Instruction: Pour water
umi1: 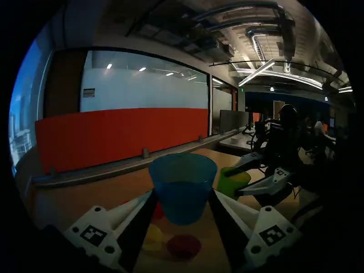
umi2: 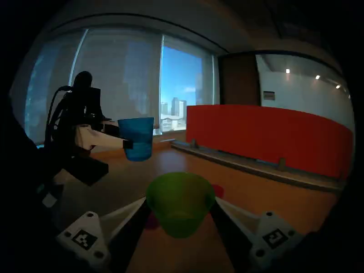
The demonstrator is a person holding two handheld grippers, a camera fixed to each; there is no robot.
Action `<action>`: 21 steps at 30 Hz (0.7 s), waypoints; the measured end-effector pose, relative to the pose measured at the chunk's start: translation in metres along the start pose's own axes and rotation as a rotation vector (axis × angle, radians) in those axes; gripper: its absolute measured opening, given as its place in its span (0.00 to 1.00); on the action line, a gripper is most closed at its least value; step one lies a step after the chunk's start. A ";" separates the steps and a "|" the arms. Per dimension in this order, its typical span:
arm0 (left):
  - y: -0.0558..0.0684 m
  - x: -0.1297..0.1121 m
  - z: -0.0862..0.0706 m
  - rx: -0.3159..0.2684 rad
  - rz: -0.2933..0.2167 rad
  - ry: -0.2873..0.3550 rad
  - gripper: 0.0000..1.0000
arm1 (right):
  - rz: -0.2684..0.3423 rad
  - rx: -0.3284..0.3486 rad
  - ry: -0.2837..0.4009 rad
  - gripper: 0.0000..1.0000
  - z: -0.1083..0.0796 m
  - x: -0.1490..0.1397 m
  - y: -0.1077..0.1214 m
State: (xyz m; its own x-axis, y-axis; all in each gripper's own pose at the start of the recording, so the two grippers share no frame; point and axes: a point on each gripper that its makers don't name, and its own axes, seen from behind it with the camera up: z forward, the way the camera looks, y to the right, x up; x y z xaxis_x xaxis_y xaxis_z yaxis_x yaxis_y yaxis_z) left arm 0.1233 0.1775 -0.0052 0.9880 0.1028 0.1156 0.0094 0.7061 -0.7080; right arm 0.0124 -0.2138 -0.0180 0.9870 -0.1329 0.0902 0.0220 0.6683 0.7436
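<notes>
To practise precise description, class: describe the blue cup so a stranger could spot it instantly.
Find the long red partition behind the wooden table. In front of it, the left gripper holds the blue cup upright. Unlike the green cup in the right gripper, it is translucent blue.

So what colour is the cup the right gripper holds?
Green. The plastic cup in the right gripper shows best in the right gripper view.

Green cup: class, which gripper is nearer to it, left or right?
Right. The right gripper clamps the green cup between its jaws; the left gripper holds the blue cup, apart from it.
</notes>
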 end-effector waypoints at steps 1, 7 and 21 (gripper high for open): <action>-0.001 0.001 0.000 0.001 0.001 0.001 0.78 | 0.000 0.000 -0.001 0.90 0.000 0.000 0.000; -0.008 0.007 0.001 0.010 0.007 0.012 0.78 | -0.002 0.005 -0.006 0.90 0.002 -0.002 -0.001; -0.020 0.013 0.002 0.032 0.018 0.016 0.78 | -0.003 0.018 -0.007 0.90 0.007 -0.001 -0.002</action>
State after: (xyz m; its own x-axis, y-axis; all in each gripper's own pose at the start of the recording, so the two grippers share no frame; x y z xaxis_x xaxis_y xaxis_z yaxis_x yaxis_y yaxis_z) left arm 0.1354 0.1667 0.0120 0.9903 0.1042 0.0916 -0.0128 0.7264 -0.6872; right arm 0.0107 -0.2197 -0.0150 0.9858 -0.1398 0.0930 0.0215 0.6545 0.7558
